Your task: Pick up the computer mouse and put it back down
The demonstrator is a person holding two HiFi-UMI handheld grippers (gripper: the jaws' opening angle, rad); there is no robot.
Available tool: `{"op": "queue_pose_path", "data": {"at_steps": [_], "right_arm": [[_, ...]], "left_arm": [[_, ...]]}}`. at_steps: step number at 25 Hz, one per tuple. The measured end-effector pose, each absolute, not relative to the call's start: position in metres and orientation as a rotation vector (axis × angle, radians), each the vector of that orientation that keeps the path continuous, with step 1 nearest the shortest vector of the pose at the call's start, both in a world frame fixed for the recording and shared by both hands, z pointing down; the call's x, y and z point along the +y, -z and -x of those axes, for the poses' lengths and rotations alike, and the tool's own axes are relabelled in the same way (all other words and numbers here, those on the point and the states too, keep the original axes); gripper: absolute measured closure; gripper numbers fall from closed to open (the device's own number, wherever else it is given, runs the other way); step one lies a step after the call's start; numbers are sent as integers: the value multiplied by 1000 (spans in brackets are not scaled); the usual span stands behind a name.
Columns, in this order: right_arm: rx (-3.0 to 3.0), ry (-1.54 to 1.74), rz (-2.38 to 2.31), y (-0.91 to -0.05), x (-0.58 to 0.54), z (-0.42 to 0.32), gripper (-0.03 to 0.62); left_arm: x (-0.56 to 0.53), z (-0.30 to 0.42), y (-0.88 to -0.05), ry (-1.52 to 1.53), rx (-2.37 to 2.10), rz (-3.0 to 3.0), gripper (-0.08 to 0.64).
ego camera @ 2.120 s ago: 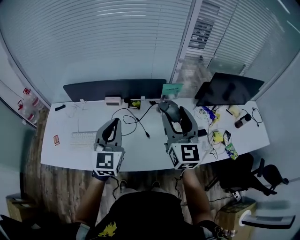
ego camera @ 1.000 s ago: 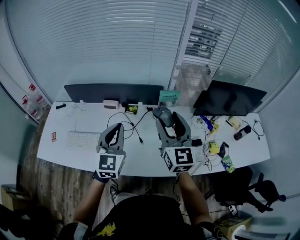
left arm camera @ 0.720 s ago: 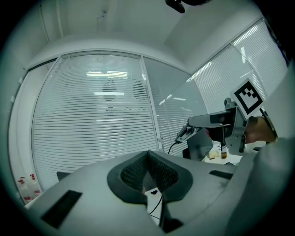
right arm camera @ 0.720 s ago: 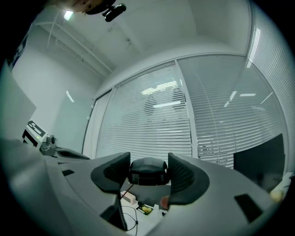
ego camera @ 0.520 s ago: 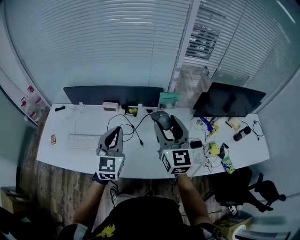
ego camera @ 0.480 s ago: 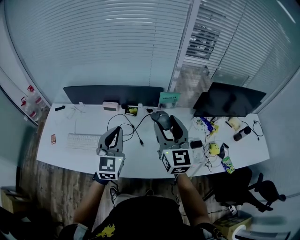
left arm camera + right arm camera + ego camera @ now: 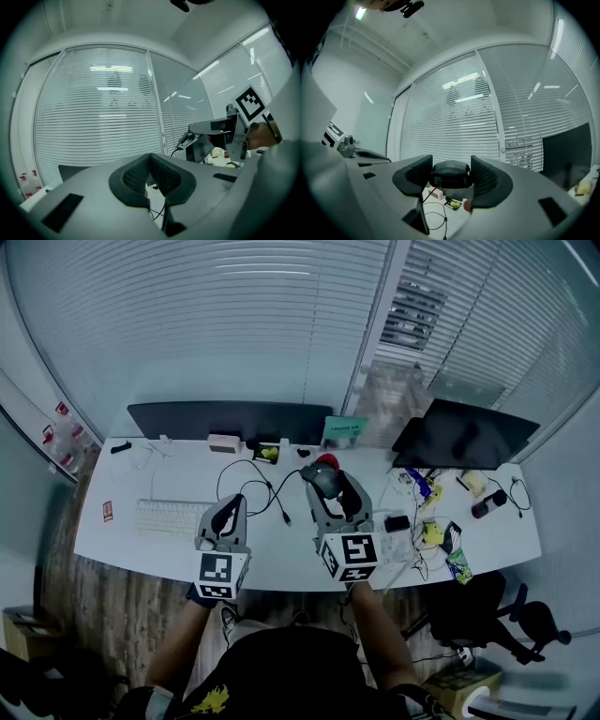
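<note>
A dark grey computer mouse (image 7: 324, 479) (image 7: 450, 174) sits between the jaws of my right gripper (image 7: 328, 486) (image 7: 451, 177), which is shut on it and holds it above the white desk (image 7: 300, 549). Its black cable (image 7: 267, 486) trails left across the desk. My left gripper (image 7: 228, 509) (image 7: 151, 178) hangs over the desk's front left part, shut with nothing in it. Both grippers point level, toward the blinds.
A white keyboard (image 7: 169, 517) lies left of the left gripper. Two dark monitors (image 7: 230, 420) (image 7: 464, 437) stand along the back edge, with a green card (image 7: 345, 429) between them. Small clutter (image 7: 436, 526) covers the right of the desk. A red object (image 7: 326, 461) shows just behind the mouse.
Both grippers have sunk toward the desk, the right one carrying the mouse with it. The jaws of both have kept their setting.
</note>
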State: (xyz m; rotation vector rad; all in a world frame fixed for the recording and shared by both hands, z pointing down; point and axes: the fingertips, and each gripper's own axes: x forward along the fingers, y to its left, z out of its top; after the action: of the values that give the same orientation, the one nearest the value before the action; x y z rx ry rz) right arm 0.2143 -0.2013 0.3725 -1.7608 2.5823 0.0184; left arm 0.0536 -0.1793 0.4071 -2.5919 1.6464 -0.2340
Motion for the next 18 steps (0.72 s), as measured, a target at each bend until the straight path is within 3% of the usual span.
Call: {"op": "queue_pose_path", "data": {"at_steps": [18], "right_arm": [[2721, 145, 1791, -464, -222, -171, 318]], "left_arm": [[-183, -32, -492, 474, 1626, 2645, 548]]}}
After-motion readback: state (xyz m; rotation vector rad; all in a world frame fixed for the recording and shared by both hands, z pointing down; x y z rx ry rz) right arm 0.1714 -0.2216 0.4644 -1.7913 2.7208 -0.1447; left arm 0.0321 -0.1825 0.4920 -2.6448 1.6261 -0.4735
